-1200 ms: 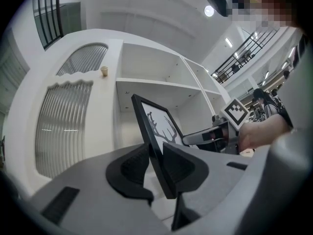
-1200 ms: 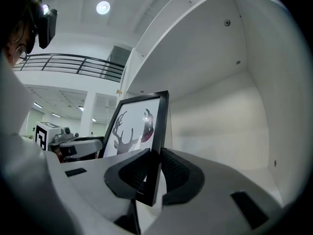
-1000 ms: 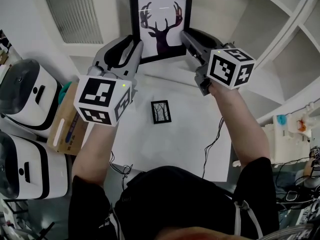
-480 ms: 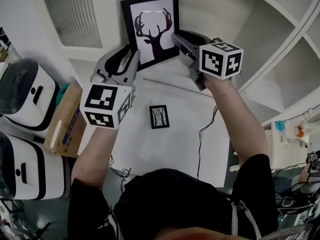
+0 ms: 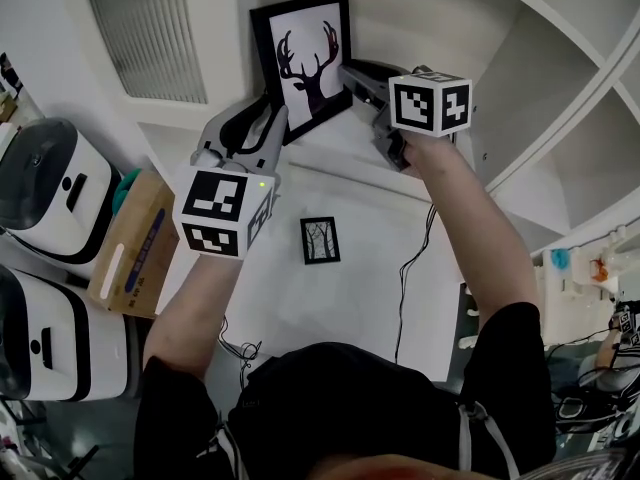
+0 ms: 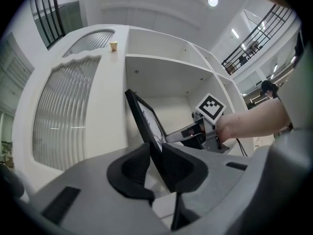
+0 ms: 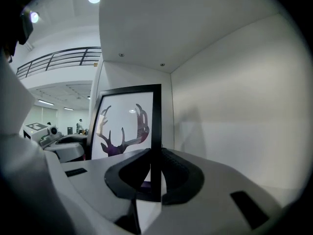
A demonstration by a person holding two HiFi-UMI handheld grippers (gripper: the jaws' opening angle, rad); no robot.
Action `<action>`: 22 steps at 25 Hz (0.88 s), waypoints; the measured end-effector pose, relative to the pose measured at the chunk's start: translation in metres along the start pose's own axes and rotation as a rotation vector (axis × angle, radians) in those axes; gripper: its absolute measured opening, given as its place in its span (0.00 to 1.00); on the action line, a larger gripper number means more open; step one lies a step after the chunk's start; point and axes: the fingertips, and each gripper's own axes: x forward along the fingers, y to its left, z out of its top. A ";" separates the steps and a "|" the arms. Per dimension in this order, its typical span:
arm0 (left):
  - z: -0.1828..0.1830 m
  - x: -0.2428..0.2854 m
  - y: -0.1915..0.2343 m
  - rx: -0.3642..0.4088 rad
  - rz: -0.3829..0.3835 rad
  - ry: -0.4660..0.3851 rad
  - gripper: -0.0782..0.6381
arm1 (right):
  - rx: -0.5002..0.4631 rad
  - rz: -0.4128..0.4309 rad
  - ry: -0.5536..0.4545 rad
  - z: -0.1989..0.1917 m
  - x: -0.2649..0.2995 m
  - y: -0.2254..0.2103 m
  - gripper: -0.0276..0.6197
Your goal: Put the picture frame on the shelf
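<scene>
so both grippers are on the picture frame [image 5: 305, 58] right now, the black one with the deer antler silhouette print: the left hand-held gripper [image 6: 154, 166] is pinching the frame's left edge down near the bottom corner, pads pressed on either side of the thin black border, and the right hand-held gripper [image 7: 155, 174] is clamped on the right edge the same way, also low down. The frame is upright, leaning back a bit, and it's inside a white compartment of the shelf [image 7: 234, 106], with the compartment's side wall just to its right and the ceiling board above it. Can't tell if its bottom edge is actually sitting on the shelf board, the grippers cover that. Below on the white tabletop [image 5: 350, 298] there's a small frame [image 5: 320, 240] lying flat with a tree picture in it, a black cable [image 5: 412, 273] trailing beside it, and a cardboard box [image 5: 130, 253] off the left side
</scene>
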 end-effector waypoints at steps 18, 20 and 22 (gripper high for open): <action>-0.005 0.014 -0.019 0.036 -0.054 -0.001 0.21 | 0.132 -0.043 -0.046 0.007 0.044 0.007 0.17; -0.005 0.014 -0.018 0.038 -0.054 -0.001 0.21 | 0.102 -0.044 -0.041 0.006 0.041 0.014 0.17; -0.005 0.014 -0.017 0.040 -0.053 0.002 0.21 | 0.087 -0.042 -0.037 0.005 0.038 0.021 0.17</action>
